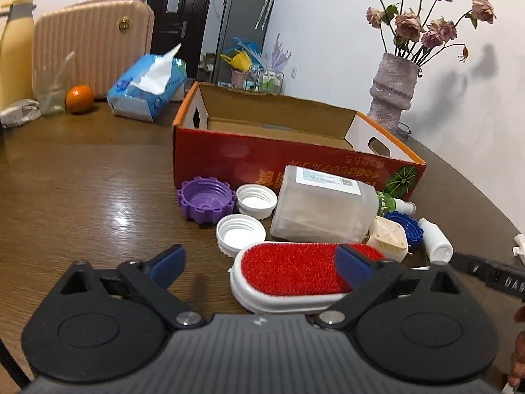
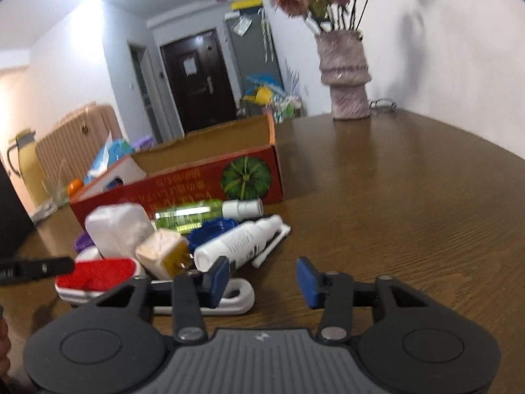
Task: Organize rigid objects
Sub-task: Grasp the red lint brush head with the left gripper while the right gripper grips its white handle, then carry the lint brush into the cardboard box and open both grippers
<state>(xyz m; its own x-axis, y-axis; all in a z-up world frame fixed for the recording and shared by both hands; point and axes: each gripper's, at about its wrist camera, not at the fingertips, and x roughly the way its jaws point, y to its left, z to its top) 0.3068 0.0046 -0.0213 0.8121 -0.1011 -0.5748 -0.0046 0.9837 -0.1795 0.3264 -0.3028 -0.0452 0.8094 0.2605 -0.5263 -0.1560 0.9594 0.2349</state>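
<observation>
A pile of rigid objects lies in front of an open red cardboard box [image 1: 262, 161] [image 2: 197, 180]. It holds a red-faced white lint brush [image 1: 292, 272] [image 2: 95, 275], a frosted plastic bottle [image 1: 321, 207] [image 2: 115, 229], a purple cap [image 1: 206, 198], two white caps [image 1: 256, 200] [image 1: 241, 233], a cream plug adapter [image 1: 388, 236] [image 2: 164, 256], a blue cap [image 1: 403, 226] [image 2: 210, 233], a green spray bottle [image 2: 203, 215] and a white spray bottle [image 2: 239, 243] [image 1: 434, 241]. My left gripper [image 1: 259, 262] is open, with the brush's near end between its fingers. My right gripper [image 2: 262, 279] is open and empty, right of the pile.
A vase of dried roses [image 1: 392, 92] [image 2: 347, 78] stands behind the box. At the back left of the brown table [image 2: 410, 213] are a blue tissue pack [image 1: 147, 90], an orange [image 1: 79, 98], a clear bag [image 1: 52, 88] and a pink suitcase [image 1: 92, 42].
</observation>
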